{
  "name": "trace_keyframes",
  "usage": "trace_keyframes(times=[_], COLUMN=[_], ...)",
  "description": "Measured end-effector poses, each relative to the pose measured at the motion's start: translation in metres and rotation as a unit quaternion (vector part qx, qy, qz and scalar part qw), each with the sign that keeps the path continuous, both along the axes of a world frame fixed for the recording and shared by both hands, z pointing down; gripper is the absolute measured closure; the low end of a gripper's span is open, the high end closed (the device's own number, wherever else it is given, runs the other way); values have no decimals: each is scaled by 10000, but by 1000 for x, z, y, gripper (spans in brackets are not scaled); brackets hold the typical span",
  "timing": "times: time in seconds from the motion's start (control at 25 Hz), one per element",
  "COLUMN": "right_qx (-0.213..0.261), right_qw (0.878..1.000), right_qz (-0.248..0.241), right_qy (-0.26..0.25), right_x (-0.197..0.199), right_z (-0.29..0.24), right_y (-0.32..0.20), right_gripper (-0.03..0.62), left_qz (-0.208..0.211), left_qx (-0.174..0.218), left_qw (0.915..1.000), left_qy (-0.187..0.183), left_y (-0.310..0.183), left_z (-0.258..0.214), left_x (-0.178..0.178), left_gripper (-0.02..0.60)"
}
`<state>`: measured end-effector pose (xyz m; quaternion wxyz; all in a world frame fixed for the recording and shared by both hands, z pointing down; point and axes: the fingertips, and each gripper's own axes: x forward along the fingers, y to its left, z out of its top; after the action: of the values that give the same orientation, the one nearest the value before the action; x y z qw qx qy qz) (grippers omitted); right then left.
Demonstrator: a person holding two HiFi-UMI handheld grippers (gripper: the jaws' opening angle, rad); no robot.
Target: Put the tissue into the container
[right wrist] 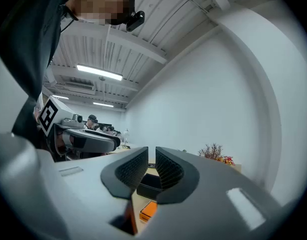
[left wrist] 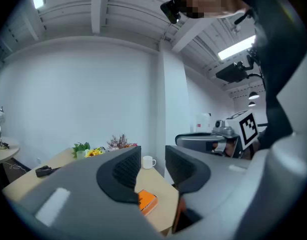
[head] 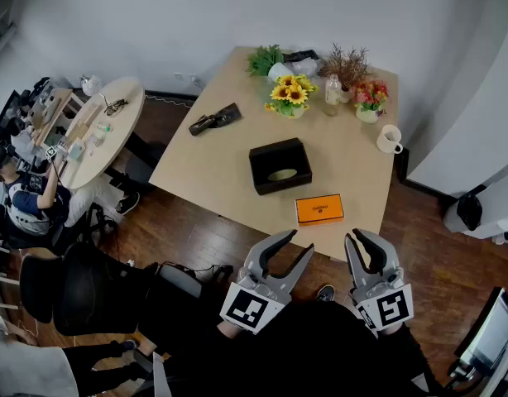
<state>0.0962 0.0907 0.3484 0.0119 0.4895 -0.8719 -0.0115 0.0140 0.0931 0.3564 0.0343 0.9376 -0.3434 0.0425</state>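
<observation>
A black open-topped container (head: 280,165) stands in the middle of the light wooden table (head: 213,164). A flat orange pack (head: 319,209) lies near the table's front edge, just in front of it. Both grippers hang below that edge, close to my body. My left gripper (head: 300,242) points up at the table, its jaws drawn close with a narrow gap and nothing in it. My right gripper (head: 358,235) is shut and empty. The orange pack (left wrist: 147,201) shows beneath the left gripper (left wrist: 153,159). Past the right gripper (right wrist: 151,159) I see the container (right wrist: 151,184) and the pack (right wrist: 149,210).
At the table's far end stand yellow flowers (head: 290,94), a dried bunch (head: 346,64) and red flowers (head: 371,96). A white mug (head: 390,140) sits at the right edge, a dark object (head: 214,119) at the left. A cluttered round table (head: 113,126) and a black chair (head: 88,292) stand to the left.
</observation>
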Motion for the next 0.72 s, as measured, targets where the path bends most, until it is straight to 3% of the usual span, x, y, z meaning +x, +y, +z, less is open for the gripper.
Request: trace_keyframes(times=[0.24, 0.4, 0.52, 0.72], right_qx=[43, -143, -571, -1641], right_qw=[9998, 9991, 9956, 9762], right_qz=[-98, -209, -333, -522], right_qy=[158, 351, 666, 1320], right_x=[12, 21, 30, 45], right_z=[13, 41, 87, 194], right_y=[-17, -33, -52, -71], right_gripper=[543, 537, 510, 448], left_qz=[-198, -220, -145, -141], left_qx=[-66, -70, -267, -1094], left_qw=[9994, 9971, 9930, 9775], left_qy=[-278, -723, -1137, -1798], left_y=[-18, -32, -47, -64], left_z=[25, 63, 110, 203], left_x=[4, 6, 9, 6], left_gripper=[446, 446, 446, 435])
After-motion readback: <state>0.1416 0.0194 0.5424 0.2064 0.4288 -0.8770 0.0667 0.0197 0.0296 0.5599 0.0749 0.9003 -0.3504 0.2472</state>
